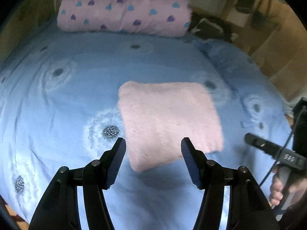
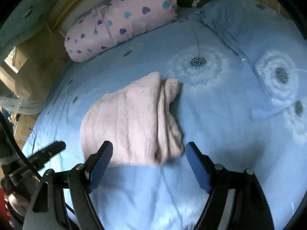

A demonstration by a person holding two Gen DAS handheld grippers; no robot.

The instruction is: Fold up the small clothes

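On the blue bedspread (image 1: 76,99), we are hovering both spread, empty tongs, left gripper (image 1: 153,143) and right gripper (image 2: 148,147), over the folded pink garment (image 1: 167,118); its stacked edges probably need squaring.

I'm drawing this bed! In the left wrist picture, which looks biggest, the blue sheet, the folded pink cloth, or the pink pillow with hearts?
1. blue sheet, easily the biggest.
2 and 3. pink pillow with hearts and folded pink cloth look about alike; the cloth lies nearer the camera, so I won't rank them.

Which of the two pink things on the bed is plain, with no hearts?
The folded pink cloth nearest the hand-held grippers; the pink bundle at the far edge has blue and purple hearts.
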